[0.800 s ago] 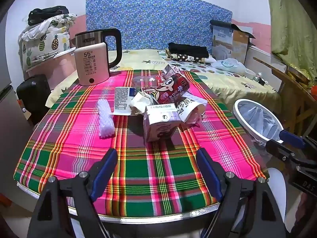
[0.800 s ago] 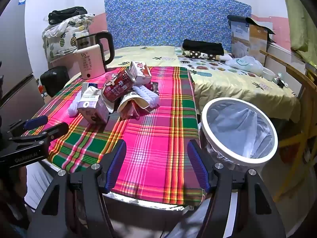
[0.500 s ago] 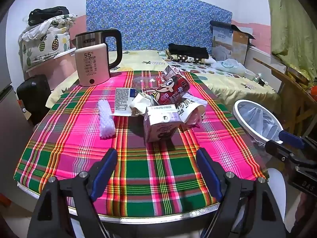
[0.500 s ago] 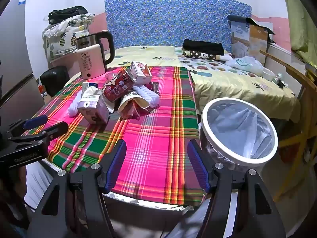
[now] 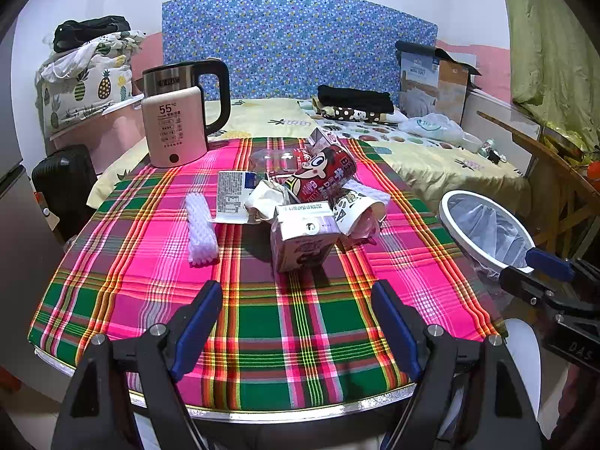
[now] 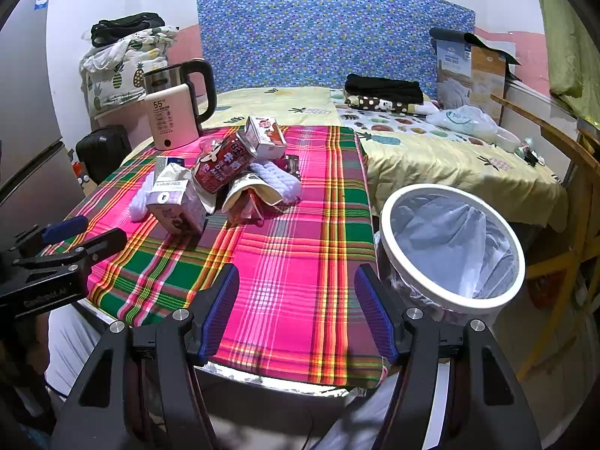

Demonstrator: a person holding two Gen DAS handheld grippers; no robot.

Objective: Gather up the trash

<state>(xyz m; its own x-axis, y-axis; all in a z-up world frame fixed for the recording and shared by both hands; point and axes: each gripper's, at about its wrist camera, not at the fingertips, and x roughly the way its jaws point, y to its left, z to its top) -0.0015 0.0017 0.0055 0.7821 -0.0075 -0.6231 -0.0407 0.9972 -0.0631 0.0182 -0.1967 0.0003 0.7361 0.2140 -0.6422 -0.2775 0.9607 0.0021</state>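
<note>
Two black hand-held grippers with blue finger pads

The left gripper (image 5: 296, 322) has two matte black, angular arms, each ending in a ribbed blue pad on its inner face, with a round silver screw head at each joint and triangular cut-outs low in the frame. The right gripper (image 6: 296, 307) is built the same: black arms, ridged blue pads (image 6: 221, 309), silver screws at the pivots. Seen from the side, each tool shows white lettering printed on its black body, only partly readable. Below the table edge, the person's light, whitish clothing (image 6: 67, 341) shows between the black frames.
</note>
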